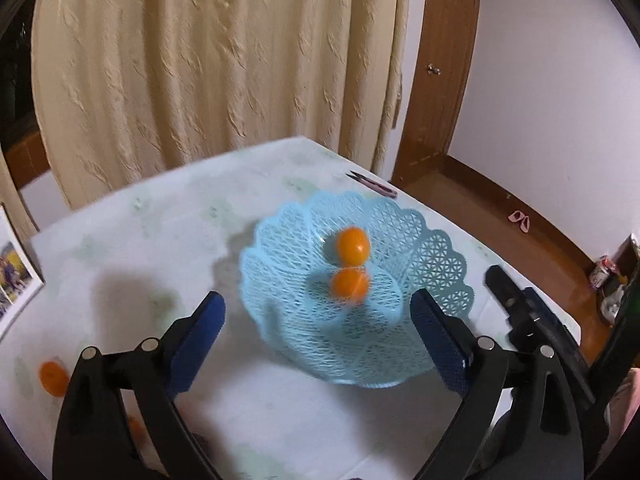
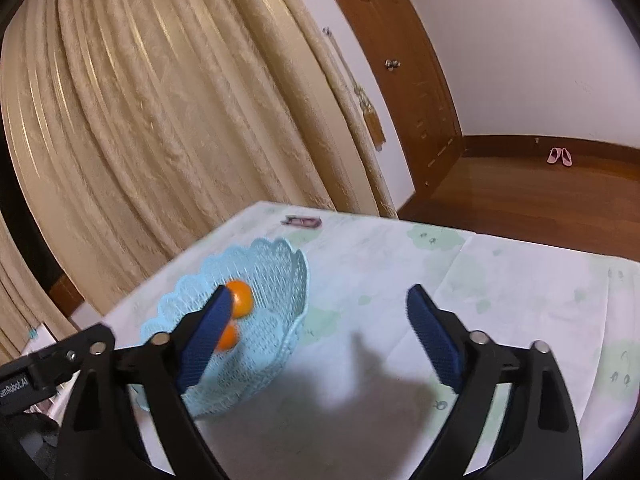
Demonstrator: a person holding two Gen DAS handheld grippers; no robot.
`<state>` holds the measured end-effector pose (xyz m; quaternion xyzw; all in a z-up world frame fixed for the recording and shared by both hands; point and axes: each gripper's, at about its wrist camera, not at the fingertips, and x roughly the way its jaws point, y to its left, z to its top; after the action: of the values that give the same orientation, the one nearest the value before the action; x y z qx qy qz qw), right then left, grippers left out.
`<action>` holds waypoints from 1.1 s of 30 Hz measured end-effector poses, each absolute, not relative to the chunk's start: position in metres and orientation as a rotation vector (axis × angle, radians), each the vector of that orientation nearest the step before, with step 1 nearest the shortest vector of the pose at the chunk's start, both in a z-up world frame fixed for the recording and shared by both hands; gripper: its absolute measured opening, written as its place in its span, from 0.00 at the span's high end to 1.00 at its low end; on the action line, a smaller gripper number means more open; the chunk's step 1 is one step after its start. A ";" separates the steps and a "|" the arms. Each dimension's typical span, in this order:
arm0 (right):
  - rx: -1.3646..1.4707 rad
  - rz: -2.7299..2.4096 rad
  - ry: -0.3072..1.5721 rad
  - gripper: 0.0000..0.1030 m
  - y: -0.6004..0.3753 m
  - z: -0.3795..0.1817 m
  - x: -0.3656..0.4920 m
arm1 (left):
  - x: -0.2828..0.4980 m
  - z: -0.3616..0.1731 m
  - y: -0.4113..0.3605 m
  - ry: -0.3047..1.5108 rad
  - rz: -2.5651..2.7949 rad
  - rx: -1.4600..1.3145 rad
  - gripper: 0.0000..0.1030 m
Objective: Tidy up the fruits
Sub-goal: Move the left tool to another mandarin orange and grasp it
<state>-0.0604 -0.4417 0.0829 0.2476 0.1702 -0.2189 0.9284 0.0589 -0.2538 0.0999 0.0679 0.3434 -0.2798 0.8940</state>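
A light blue lattice basket (image 1: 432,264) sits on the white tablecloth and holds two small oranges (image 1: 352,245) (image 1: 350,285). My left gripper (image 1: 318,308) is open and empty, just in front of and above the basket. A third orange (image 1: 53,377) lies on the cloth at the far left, beside my left finger. In the right wrist view the basket (image 2: 276,272) is at the left with the oranges (image 2: 242,302) partly hidden behind my left finger. My right gripper (image 2: 320,308) is open and empty over the bare cloth to the right of the basket.
Small scissors (image 1: 374,184) lie behind the basket near the table's far edge. A photo or booklet (image 1: 16,280) sits at the left edge. Cream curtains hang behind the table. The right gripper's body (image 1: 532,320) shows at the right of the left wrist view.
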 end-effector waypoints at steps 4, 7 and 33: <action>0.470 -0.447 0.260 0.03 -0.437 0.088 -0.069 | 0.058 0.104 -0.229 0.688 -0.568 0.126 0.10; 0.410 -0.423 0.235 0.03 -0.428 0.091 -0.069 | 0.062 0.100 -0.198 0.730 -0.591 0.059 0.10; 0.245 -0.140 0.426 0.03 -0.333 0.103 -0.045 | 0.111 0.029 -0.013 0.864 -0.116 -0.032 0.08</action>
<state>-0.0455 -0.3326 0.1033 0.1212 0.2108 -0.0691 0.9675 0.1113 -0.0129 0.0293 -0.0157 0.4183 -0.0562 0.9064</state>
